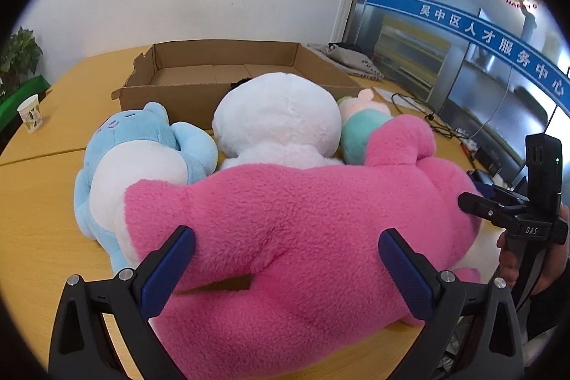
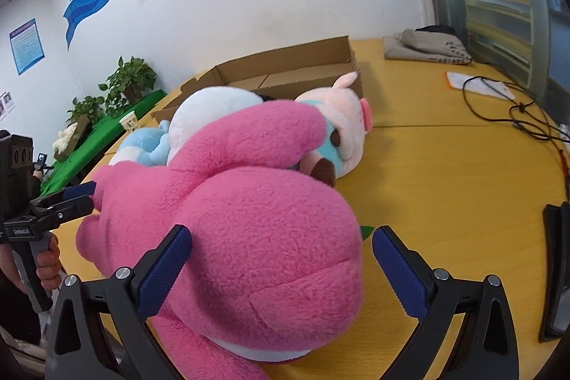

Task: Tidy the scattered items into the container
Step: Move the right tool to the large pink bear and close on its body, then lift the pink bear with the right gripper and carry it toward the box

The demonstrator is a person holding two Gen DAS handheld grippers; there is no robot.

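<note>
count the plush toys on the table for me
4: pink plush nearest, between both grippers; blue plush left; white plush by the cardboard box; pig plush right. Others may be hidden.

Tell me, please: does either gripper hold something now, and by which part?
Nothing is held yet. Both grippers are open, their fingers on either side of the pink plush toy: the left gripper around its body, the right gripper around its rounded end.
</note>
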